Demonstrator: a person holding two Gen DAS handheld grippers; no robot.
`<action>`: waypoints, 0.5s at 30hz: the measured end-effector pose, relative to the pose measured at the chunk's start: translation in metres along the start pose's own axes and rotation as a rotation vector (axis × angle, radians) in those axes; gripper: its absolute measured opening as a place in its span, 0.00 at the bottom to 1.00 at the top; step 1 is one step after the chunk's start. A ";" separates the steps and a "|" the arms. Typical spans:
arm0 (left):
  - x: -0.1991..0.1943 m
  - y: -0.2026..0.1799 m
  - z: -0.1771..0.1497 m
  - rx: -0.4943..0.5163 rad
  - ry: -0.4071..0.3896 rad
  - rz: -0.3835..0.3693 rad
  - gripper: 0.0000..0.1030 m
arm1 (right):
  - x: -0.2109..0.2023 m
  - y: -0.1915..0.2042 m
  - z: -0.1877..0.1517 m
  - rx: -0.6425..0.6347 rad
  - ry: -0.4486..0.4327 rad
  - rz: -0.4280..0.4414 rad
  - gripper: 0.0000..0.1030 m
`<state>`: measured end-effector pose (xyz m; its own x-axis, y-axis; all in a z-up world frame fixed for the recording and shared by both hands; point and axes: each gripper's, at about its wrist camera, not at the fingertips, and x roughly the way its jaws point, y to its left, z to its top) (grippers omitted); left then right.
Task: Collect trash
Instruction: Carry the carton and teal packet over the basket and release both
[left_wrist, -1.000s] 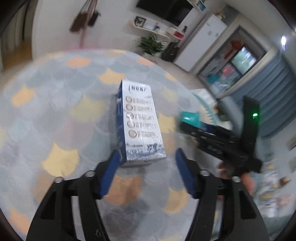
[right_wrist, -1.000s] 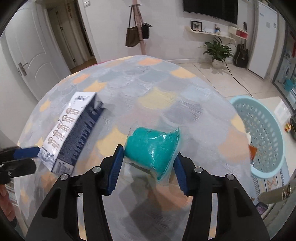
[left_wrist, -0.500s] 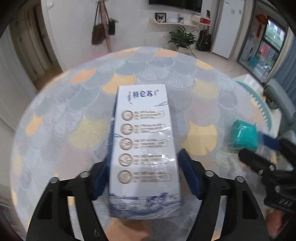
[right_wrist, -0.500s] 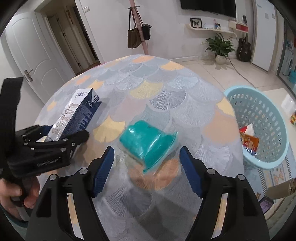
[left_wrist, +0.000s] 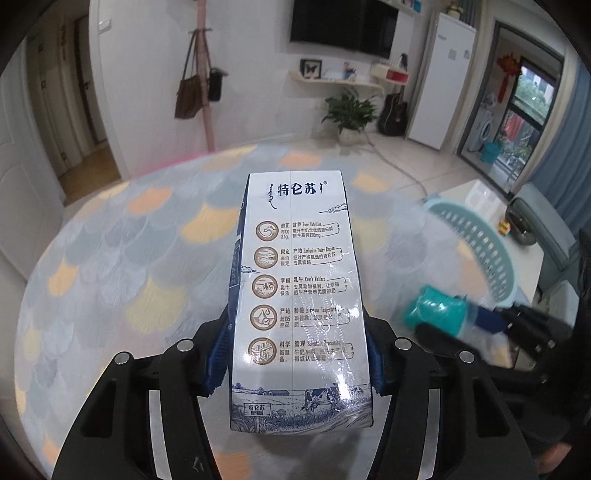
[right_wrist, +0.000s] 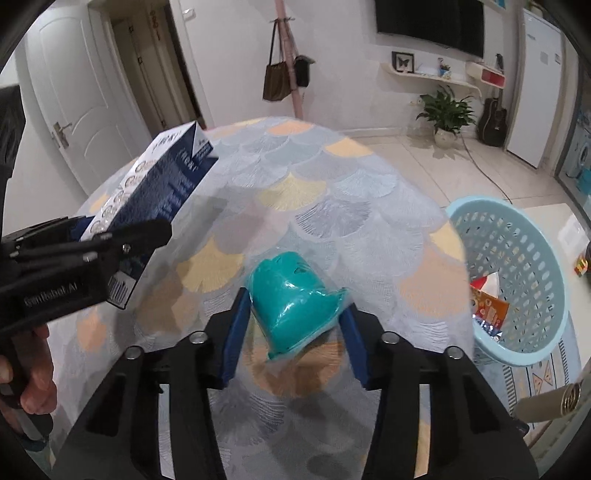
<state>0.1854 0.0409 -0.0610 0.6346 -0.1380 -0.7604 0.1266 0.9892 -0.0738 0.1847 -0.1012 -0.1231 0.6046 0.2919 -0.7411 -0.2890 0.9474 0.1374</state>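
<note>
My left gripper (left_wrist: 295, 362) is shut on a white and blue milk carton (left_wrist: 299, 295) and holds it lifted above the table; the carton also shows in the right wrist view (right_wrist: 155, 192). My right gripper (right_wrist: 293, 332) is shut on a teal plastic-wrapped packet (right_wrist: 295, 306) and holds it above the table; the packet also shows in the left wrist view (left_wrist: 436, 310). A light blue laundry-style basket (right_wrist: 517, 236) with some wrappers inside stands on the floor right of the table.
The round table (right_wrist: 332, 206) has a scale-patterned cloth. The basket rim shows in the left wrist view (left_wrist: 476, 236). A coat stand with bags (right_wrist: 288, 74), a potted plant (right_wrist: 447, 110) and a door (right_wrist: 66, 103) stand at the back.
My left gripper closed on the carton and lifted it off the table. My right gripper opened briefly, then closed on the teal packet and raised it.
</note>
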 end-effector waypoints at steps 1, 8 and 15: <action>-0.002 -0.007 0.005 0.006 -0.016 -0.010 0.54 | -0.003 -0.004 0.000 0.008 -0.015 -0.008 0.41; -0.009 -0.073 0.041 0.065 -0.118 -0.103 0.54 | -0.051 -0.066 0.019 0.136 -0.171 -0.105 0.41; 0.012 -0.153 0.066 0.144 -0.155 -0.222 0.54 | -0.067 -0.151 0.026 0.320 -0.240 -0.282 0.41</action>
<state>0.2233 -0.1155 -0.0163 0.6867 -0.3669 -0.6275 0.3752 0.9183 -0.1263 0.2071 -0.2610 -0.0766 0.7914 0.0039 -0.6113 0.1312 0.9756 0.1760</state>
